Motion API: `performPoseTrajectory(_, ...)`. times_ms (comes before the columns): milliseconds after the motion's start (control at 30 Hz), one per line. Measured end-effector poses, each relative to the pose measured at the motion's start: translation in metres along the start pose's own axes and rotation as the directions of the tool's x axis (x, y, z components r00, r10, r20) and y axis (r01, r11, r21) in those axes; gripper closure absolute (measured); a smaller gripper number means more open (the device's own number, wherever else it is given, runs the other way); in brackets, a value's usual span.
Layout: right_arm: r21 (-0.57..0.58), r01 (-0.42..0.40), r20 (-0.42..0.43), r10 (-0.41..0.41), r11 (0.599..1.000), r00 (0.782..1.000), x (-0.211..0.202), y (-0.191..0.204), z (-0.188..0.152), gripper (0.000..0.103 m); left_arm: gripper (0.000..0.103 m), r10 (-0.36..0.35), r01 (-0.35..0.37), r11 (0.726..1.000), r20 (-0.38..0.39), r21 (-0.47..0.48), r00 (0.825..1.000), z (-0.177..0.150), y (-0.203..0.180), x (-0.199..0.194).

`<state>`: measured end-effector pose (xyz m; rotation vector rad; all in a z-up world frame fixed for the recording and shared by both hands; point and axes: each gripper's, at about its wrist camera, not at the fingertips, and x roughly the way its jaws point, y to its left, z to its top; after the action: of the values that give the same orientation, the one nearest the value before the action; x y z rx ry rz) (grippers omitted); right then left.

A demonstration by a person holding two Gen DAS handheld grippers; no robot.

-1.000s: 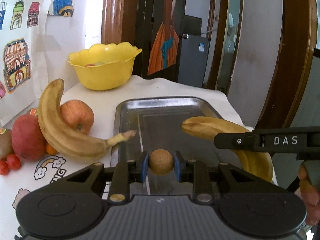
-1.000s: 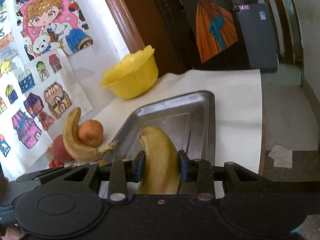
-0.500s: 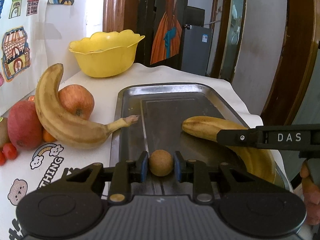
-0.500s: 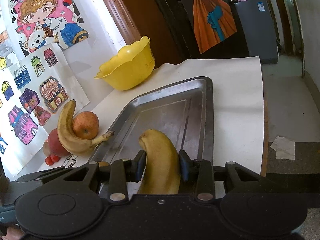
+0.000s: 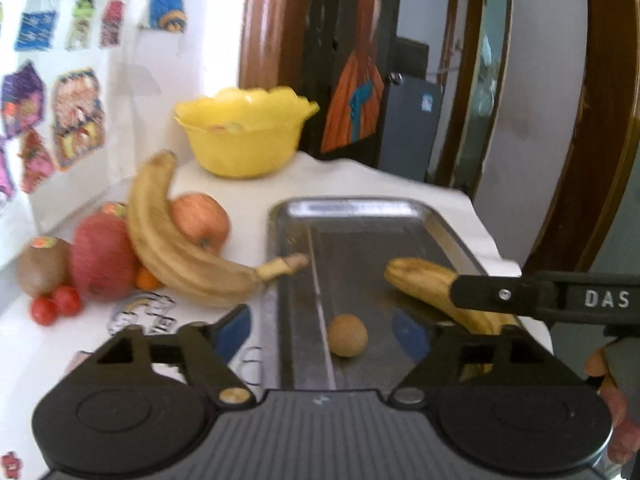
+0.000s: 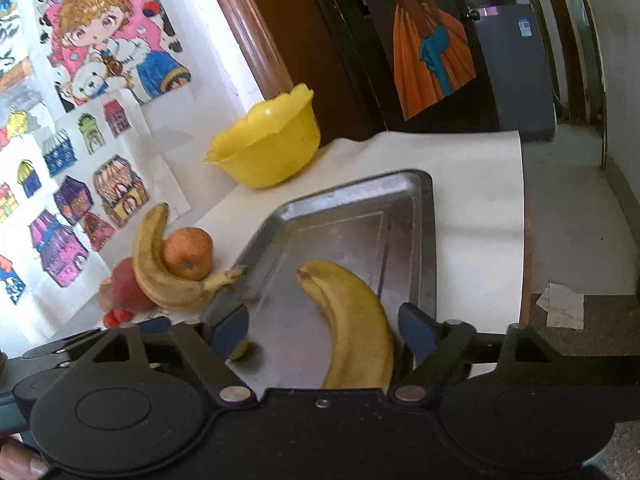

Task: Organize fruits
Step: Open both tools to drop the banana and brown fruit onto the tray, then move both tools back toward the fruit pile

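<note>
A small round brown fruit (image 5: 347, 335), dull and matte, lies on the floor of the metal tray (image 5: 352, 208), between the spread fingers of the left tongs (image 5: 326, 330) and touching neither pad. A yellow banana (image 6: 352, 324) with brown flecks lies curved in the tray's near right part, between the wide-open right tongs (image 6: 324, 330). The tray's far half is bare metal, its raised rim all round. Left of it on the desk (image 6: 476, 200) a second banana (image 5: 180, 248) leans on an apple (image 5: 200, 220); a yellow bowl (image 5: 244, 136) stands beyond.

Both grippers' fingers (image 5: 232, 330) (image 6: 416, 330) spread wide
</note>
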<state>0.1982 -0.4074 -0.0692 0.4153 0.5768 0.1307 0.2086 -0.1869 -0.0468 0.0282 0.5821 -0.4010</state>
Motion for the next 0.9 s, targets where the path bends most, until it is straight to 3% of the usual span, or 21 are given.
performPoseTrajectory(200,-0.032,-0.012,0.064,0.014,0.999,0.998,-0.043,0.027,0.003,0.001,0.001,0.053,-0.051,0.998,0.077,-0.032,0.996,0.007,0.020,-0.050)
performPoseTrajectory(400,-0.088,-0.002,0.098,0.011,0.996,0.995,-0.096,0.071,0.000,0.001,0.000,0.112,-0.108,0.994,0.134,-0.035,0.985,0.013,0.046,-0.111)
performPoseTrajectory(667,-0.168,-0.076,0.126,0.098,0.983,0.987,-0.159,0.155,-0.012,0.001,0.000,0.196,-0.201,0.980,0.180,0.008,0.964,0.017,0.085,-0.189)
performPoseTrajectory(900,-0.306,-0.134,0.144,0.185,0.943,0.972,-0.171,0.245,-0.014,0.001,0.000,0.281,-0.297,0.953,0.216,0.049,0.935,0.030,0.118,-0.228)
